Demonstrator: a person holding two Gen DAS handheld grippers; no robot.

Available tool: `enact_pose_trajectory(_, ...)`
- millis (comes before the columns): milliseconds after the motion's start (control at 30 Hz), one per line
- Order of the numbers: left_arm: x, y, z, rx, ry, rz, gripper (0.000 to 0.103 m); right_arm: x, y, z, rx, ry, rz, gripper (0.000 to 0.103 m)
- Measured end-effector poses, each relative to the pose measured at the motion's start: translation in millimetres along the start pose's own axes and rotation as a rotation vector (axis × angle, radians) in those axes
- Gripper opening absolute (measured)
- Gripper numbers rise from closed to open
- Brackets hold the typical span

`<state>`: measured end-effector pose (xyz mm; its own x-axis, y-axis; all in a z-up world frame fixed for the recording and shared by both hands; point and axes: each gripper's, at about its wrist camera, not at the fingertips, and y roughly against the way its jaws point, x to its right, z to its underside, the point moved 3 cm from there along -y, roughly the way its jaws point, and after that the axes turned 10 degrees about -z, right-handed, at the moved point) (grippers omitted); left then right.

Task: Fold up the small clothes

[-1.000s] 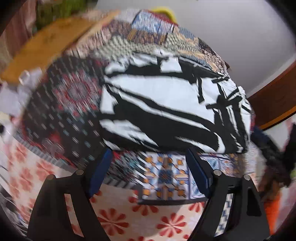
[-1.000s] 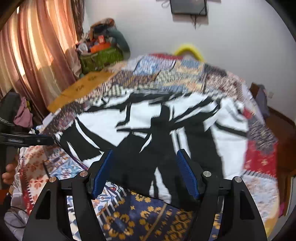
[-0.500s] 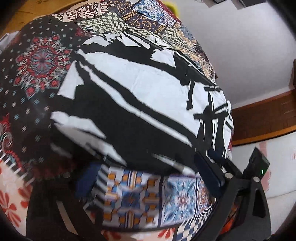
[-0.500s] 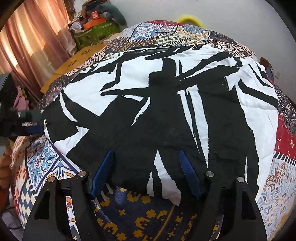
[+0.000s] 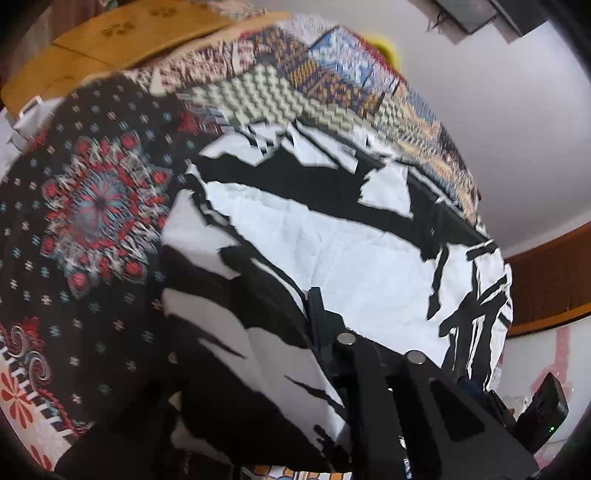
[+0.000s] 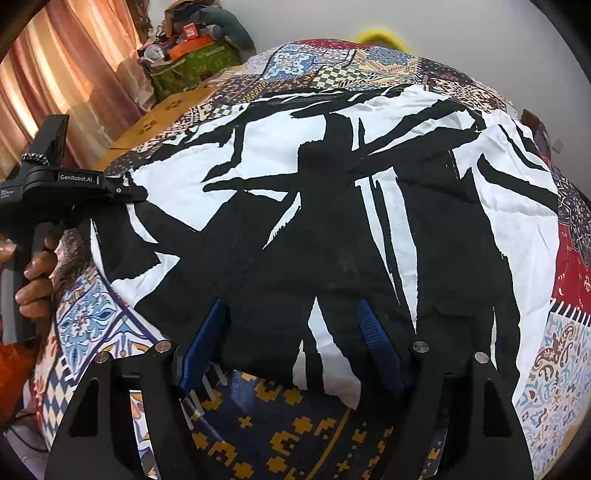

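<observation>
Shirt (image 6: 332, 229) edge, free before, now pinched in the left hand-held gripper (image 5: 314, 325); right hand-held gripper (image 6: 291, 343) gapes, empty.

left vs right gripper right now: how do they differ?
Left gripper is pinching the left edge of the black-and-white garment, jaws together; right gripper is open, blue pads straddling the near hem. Left looks rolled sideways; right sits level. Both are at the garment's edge on the patchwork bedspread.

White walls (image 6: 461, 33), pink sunlit curtains (image 6: 74, 74), and a patchwork-quilted bed (image 6: 546, 387) fill the room.
</observation>
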<state>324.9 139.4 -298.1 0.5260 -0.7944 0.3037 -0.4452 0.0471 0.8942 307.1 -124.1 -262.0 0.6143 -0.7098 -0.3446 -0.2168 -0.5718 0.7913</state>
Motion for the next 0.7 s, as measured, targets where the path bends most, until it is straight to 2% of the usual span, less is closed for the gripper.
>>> enact_pose_trajectory(67,-1.2,15.2,-3.6,0.065,-0.025,-0.042,0.009,1.2,8.0,-0.8,0.016,-0.006,-0.009,0.070)
enact_pose_trajectory(233,-3.3,70.3,-26.2,0.245,-0.097,-0.122,0.008,7.3,34.1,-1.1,0.072,-0.007,0.031,0.070)
enact_pose_trajectory(367,12.4,109.7,-39.0,0.376,-0.184,-0.181,0.008,14.8,34.7,6.4,0.064,-0.017,0.063,0.070)
enact_pose_trajectory(467,44.1,128.7,-44.7,0.428,-0.240,-0.155,0.008,21.7,16.0,17.6,0.009,-0.053,0.030,0.070)
enact_pose_trajectory(567,89.8,141.7,-42.5,0.457,-0.318,-0.109,0.007,24.2,13.2,19.2,0.013,-0.066,0.008,0.072)
enact_pose_trajectory(700,173.1,153.5,-22.5,0.464,-0.456,0.015,0.007,25.5,14.9,18.2,0.011,-0.078,-0.008,0.072)
